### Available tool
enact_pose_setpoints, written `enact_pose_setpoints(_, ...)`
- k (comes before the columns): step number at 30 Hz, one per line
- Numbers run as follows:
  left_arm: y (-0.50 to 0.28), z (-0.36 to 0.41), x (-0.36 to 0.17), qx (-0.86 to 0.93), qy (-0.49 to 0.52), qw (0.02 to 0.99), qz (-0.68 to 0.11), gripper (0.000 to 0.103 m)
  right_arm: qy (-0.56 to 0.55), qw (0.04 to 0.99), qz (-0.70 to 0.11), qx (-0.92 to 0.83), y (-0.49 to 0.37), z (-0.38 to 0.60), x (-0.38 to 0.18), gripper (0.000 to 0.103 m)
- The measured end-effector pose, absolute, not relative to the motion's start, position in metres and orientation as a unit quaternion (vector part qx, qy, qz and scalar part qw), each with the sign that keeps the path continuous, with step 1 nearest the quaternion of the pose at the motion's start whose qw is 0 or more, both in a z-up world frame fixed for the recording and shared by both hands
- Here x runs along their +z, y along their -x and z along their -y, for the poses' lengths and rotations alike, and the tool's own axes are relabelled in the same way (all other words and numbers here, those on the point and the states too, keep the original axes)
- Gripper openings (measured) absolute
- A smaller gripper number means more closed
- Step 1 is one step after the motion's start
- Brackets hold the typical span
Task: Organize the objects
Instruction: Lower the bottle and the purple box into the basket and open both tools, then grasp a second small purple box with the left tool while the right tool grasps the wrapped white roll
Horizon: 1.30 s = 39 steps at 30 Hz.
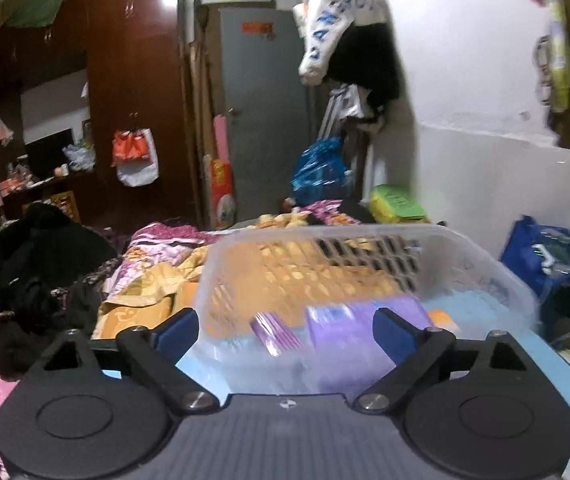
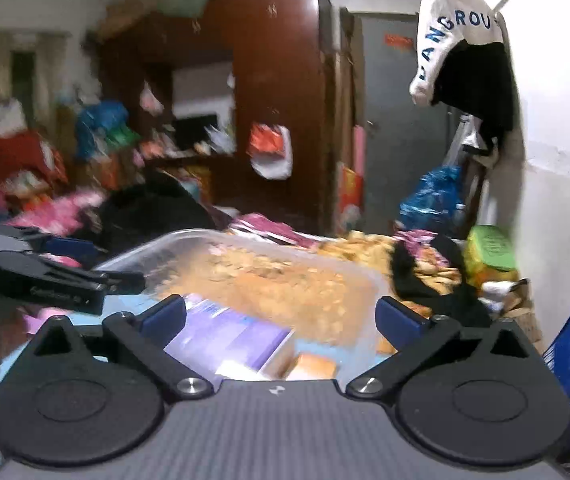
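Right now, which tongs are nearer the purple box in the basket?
Roughly level; the right tongs look slightly nearer, open with the purple box just past their tips. The left tongs are open too, over the basket's near rim, the box just ahead.

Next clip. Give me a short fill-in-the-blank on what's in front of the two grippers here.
1. The clear basket holds a box coloured ____.
2. Both the left gripper and the right gripper have jaws that are ____.
3. The bag by the grey door is ____.

Missing words: purple; open; blue
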<state>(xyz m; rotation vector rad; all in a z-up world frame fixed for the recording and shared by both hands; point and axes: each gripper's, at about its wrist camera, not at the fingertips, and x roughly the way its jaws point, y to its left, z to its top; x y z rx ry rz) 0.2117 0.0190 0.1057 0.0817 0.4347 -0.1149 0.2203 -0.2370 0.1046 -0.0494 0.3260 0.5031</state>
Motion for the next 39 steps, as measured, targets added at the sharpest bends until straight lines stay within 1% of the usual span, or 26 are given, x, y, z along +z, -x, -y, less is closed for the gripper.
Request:
enact_pose_setpoints(5,-0.163,-0.013,0.070,-0.081,-0.029,0.971,-0.223,0.095,-0.030,0.947,-0.145,0.284,-0.154,0.285,0.050,0.103)
enact_pose_setpoints(7,-0.160,-0.005,0.059,-0.083,-0.023,0.968,-0.236,0.095,-0.051,0.946,-0.149,0.284,-0.136,0.294,0.028,0.103)
enact_pose_setpoints(10,-0.170,0.019,0.049,-0.088,-0.051,0.962,-0.255,0.095,-0.058,0.950,-0.146,0.272,-0.116,0.300,0.008,0.103)
enact_pose_setpoints(14,-0.185,0.041,0.035,-0.078,-0.077,0.956,-0.273,0.095,-0.042,0.951,-0.145,0.269,-0.111,0.297,-0.003,0.103)
enact_pose_setpoints(18,-0.197,0.050,0.019,-0.070,-0.081,0.948,-0.298,0.095,-0.028,0.949,-0.145,0.279,-0.113,0.292,-0.008,0.102)
enact_pose_setpoints(19,-0.197,0.050,0.018,-0.068,-0.081,0.948,-0.301,0.095,-0.030,0.947,-0.149,0.283,-0.115,0.292,-0.010,0.099)
enact_pose_setpoints(20,-0.200,0.050,0.018,-0.064,-0.078,0.947,-0.303,0.095,-0.031,0.945,-0.153,0.287,-0.115,0.293,-0.011,0.093)
enact_pose_setpoints(23,-0.204,0.046,0.016,-0.059,-0.065,0.946,-0.311,0.095,-0.029,0.941,-0.164,0.293,-0.119,0.291,-0.014,0.084)
enact_pose_setpoints(24,-0.207,0.044,0.015,-0.059,-0.063,0.945,-0.315,0.095,-0.027,0.940,-0.166,0.296,-0.117,0.291,-0.017,0.082)
enact_pose_setpoints(26,-0.213,0.046,0.013,-0.055,-0.059,0.944,-0.321,0.095,-0.023,0.939,-0.170,0.299,-0.118,0.290,-0.018,0.073)
enact_pose_setpoints(30,-0.223,0.048,0.009,-0.054,-0.057,0.939,-0.335,0.095,-0.014,0.937,-0.176,0.303,-0.113,0.288,-0.026,0.069)
enact_pose_setpoints(31,-0.225,0.049,0.008,-0.054,-0.056,0.938,-0.338,0.095,-0.012,0.937,-0.177,0.302,-0.114,0.288,-0.027,0.064)
enact_pose_setpoints(32,-0.225,0.050,0.008,-0.054,-0.053,0.938,-0.338,0.095,-0.011,0.936,-0.180,0.304,-0.116,0.288,-0.028,0.057)
enact_pose_setpoints(33,-0.226,0.050,0.008,-0.053,-0.052,0.938,-0.338,0.095,-0.014,0.935,-0.182,0.304,-0.117,0.289,-0.028,0.054)
enact_pose_setpoints(34,-0.227,0.051,0.009,-0.052,-0.052,0.938,-0.338,0.094,-0.015,0.934,-0.183,0.306,-0.119,0.290,-0.029,0.048)
enact_pose_setpoints(35,-0.227,0.052,0.008,-0.052,-0.055,0.938,-0.340,0.093,-0.014,0.934,-0.184,0.307,-0.118,0.290,-0.031,0.047)
enact_pose_setpoints(37,-0.229,0.055,0.008,-0.050,-0.061,0.936,-0.343,0.084,-0.012,0.934,-0.181,0.309,-0.117,0.292,-0.031,0.046)
enact_pose_setpoints(38,-0.229,0.056,0.007,-0.051,-0.063,0.935,-0.344,0.083,-0.010,0.934,-0.180,0.309,-0.116,0.292,-0.031,0.046)
enact_pose_setpoints(39,-0.228,0.056,0.008,-0.053,-0.064,0.936,-0.341,0.079,-0.008,0.934,-0.179,0.308,-0.115,0.292,-0.030,0.046)
